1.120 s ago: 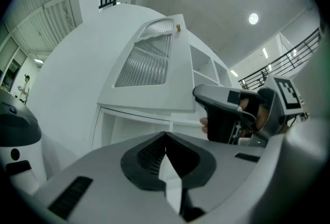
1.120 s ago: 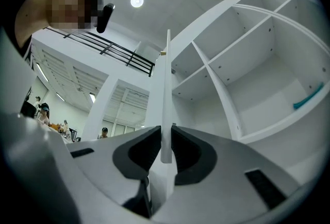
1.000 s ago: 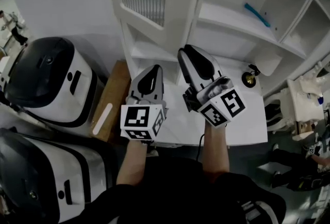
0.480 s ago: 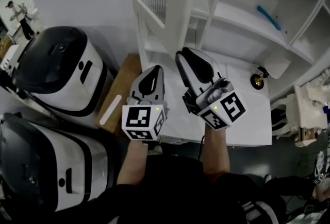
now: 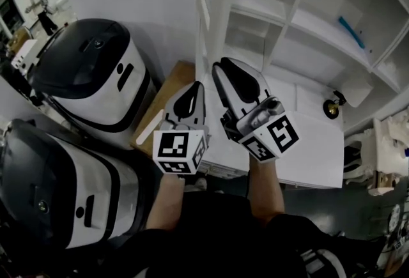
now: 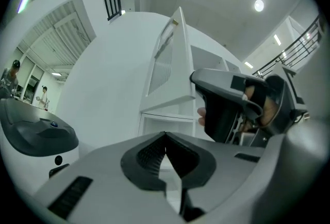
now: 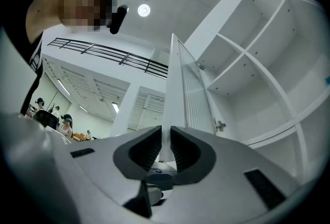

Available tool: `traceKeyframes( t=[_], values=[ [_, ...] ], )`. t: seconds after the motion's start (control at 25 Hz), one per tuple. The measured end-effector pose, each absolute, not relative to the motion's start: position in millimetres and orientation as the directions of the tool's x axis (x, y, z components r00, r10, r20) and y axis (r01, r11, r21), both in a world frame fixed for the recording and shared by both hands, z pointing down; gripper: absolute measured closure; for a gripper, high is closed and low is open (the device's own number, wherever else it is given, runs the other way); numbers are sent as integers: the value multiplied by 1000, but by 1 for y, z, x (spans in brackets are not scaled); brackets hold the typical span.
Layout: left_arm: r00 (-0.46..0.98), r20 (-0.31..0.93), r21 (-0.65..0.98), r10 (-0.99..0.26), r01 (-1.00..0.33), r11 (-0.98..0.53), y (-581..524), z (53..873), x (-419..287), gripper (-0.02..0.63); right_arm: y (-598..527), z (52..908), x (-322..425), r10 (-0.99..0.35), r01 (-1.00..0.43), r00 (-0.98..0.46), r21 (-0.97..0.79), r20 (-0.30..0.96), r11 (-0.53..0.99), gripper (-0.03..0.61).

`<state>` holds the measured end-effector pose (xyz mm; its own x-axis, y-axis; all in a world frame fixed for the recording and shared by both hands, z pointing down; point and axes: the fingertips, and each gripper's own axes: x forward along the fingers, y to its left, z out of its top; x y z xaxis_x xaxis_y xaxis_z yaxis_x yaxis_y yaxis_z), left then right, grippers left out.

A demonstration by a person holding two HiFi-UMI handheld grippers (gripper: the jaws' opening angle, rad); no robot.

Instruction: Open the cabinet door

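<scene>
Left gripper point(image 5: 195, 86): fingers together at the tips, with nothing between them. It hovers over the left edge of the bench point(image 5: 307, 142), just beside the right gripper.
Right gripper point(image 5: 219, 67): fingers clamped on the bottom edge of the cabinet door point(image 5: 206, 2), whose thin white frame fills the gap between them.
Cabinet door: open, standing out from the left end of the cabinet point(image 5: 300, 21) and edge-on to the head view. It has a ribbed glass panel.
Cabinet: white, with bare open shelves. A blue thing point(image 5: 350, 26) lies on a shelf to the right.
Bench: white, below the shelves. A small brass-coloured thing point(image 5: 331, 107) sits near its right back corner.
Left of bench: a wooden board point(image 5: 167, 94), then two black-and-white machines point(image 5: 83, 78).
</scene>
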<state>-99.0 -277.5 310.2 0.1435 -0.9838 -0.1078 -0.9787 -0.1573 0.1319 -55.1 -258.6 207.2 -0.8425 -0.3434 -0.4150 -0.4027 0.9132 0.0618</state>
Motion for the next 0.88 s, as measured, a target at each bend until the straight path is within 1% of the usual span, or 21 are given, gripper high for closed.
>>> traceKeyframes(
  t=[0.4,0.56,0.88],
  values=[
    [-20,-128,144,-992,-990,1,-251,307,-173,600,-247,208,-133,-262,-325,-879,100,-398,940,488],
    [-73,-140,131,-987,-990,54,-242,304,-193,601,-248,211,-160,-236,-291,-887,84,-397,953,483],
    [-142,-137,112,-980,-986,127,-231,304,-217,600,-248,211,-176,-185,-228,-879,48,-439,972,479]
  ],
)
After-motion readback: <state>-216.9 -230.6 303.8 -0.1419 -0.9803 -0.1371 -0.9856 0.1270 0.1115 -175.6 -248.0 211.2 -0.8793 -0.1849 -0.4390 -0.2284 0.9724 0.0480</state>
